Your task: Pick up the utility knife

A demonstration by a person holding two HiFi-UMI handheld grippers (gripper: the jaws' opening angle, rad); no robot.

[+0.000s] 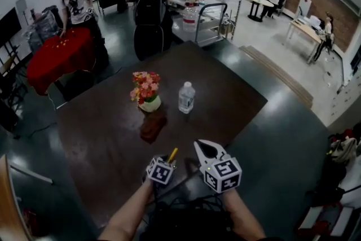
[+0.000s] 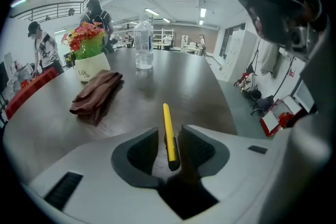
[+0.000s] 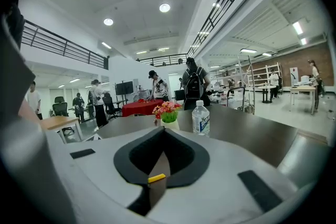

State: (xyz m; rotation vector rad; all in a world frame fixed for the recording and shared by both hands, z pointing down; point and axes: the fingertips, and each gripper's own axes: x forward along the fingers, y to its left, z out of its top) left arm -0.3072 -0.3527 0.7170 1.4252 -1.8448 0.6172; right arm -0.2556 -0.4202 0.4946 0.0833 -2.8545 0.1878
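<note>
The yellow utility knife (image 2: 168, 131) lies flat on the dark table (image 2: 199, 92) and points away toward the bottle. My left gripper (image 2: 169, 129) is tilted down over it and open, one jaw on each side of the knife's near end, with a gap showing on the left side. In the head view the knife (image 1: 172, 155) pokes out ahead of the left gripper (image 1: 168, 161) near the table's front edge. My right gripper (image 1: 199, 145) hovers just to the right, held roughly level. Its jaws meet at the tips and it is shut (image 3: 164, 129) on nothing.
Beyond the knife lie a crumpled brown cloth (image 1: 153, 126), a white pot of flowers (image 1: 148, 90) and a water bottle (image 1: 186, 97). The table's front edge (image 1: 186, 180) runs just under my hands. People stand past the far end, one at a red-covered table (image 1: 59, 56).
</note>
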